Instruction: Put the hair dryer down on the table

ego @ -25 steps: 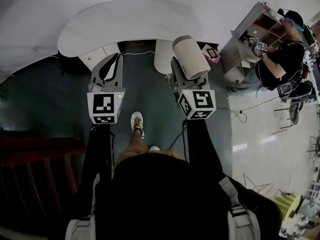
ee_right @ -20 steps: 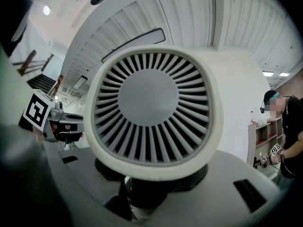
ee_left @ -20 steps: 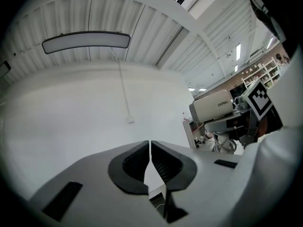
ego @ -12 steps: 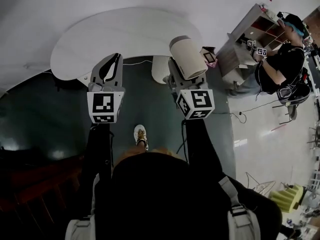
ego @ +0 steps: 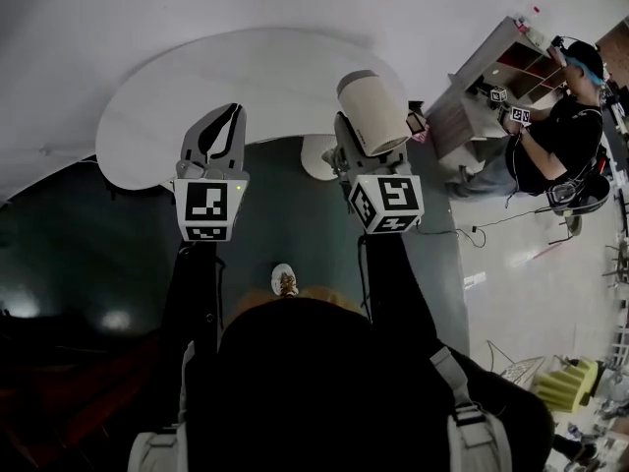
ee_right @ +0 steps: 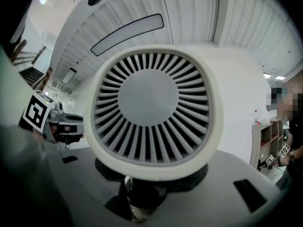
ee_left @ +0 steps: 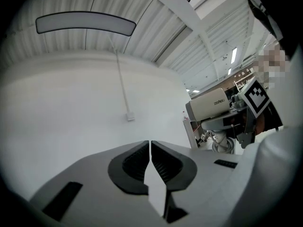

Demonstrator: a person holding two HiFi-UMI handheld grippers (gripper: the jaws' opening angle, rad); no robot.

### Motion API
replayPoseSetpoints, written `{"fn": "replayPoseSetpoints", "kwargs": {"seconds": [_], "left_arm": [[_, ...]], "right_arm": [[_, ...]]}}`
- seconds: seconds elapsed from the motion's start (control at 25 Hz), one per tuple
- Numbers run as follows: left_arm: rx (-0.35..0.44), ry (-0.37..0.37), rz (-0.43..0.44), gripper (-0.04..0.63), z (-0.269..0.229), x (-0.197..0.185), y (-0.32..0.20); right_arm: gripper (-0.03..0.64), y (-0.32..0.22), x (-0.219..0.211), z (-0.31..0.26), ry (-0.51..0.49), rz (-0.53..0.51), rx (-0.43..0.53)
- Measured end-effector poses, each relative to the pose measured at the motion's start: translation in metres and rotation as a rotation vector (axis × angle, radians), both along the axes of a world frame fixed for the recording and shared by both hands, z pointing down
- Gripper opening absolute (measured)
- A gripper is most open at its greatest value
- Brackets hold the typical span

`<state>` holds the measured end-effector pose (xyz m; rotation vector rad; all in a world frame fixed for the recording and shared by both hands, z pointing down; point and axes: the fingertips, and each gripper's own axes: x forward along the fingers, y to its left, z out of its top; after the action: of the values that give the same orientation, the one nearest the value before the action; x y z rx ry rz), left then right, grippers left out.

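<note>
A cream hair dryer [ego: 371, 114] with a round barrel is held up in my right gripper [ego: 352, 157], whose jaws are shut on its handle below the barrel. In the right gripper view the dryer's vented rear grille [ee_right: 154, 98] fills the picture, and the handle sits between the jaws of the right gripper [ee_right: 142, 193]. The dryer hangs over the near edge of a curved white table [ego: 246, 77]. My left gripper [ego: 221, 128] is level with it on the left, shut with nothing in it [ee_left: 150, 148]. It reaches just over the table's edge.
The table's white pedestal [ego: 316, 155] stands on the dark floor ahead of my feet. A shelf unit [ego: 491, 77] stands at the right with a person [ego: 560, 136] next to it, holding grippers. Cables lie on the pale floor at the right.
I have stepped towards the table, which now lies closer under both grippers. The dryer stays held in the right gripper. The left gripper stays shut.
</note>
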<state>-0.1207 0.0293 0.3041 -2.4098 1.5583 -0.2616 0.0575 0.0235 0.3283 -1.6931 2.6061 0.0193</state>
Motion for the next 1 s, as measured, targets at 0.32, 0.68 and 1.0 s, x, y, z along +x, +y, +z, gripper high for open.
{"fn": "replayPoseSetpoints", "kwargs": {"seconds": [0.32,0.68,1.0], "left_arm": [[-0.006,0.003,0.004,0.027,0.001,-0.022,-0.024],[-0.016,0.011,0.009,0.026,0.011,-0.025,-0.062],[-0.011,-0.002,0.013,0.026,0.029,-0.026,-0.148]], "right_arm": [[0.204,-0.022,-0.020,0.001,0.006,0.003,0.001],[0.204,-0.061,-0.021,0.006,0.023,0.010,0.000],[0.204,-0.151,-0.022,0.017,0.011,0.016,0.022]]}}
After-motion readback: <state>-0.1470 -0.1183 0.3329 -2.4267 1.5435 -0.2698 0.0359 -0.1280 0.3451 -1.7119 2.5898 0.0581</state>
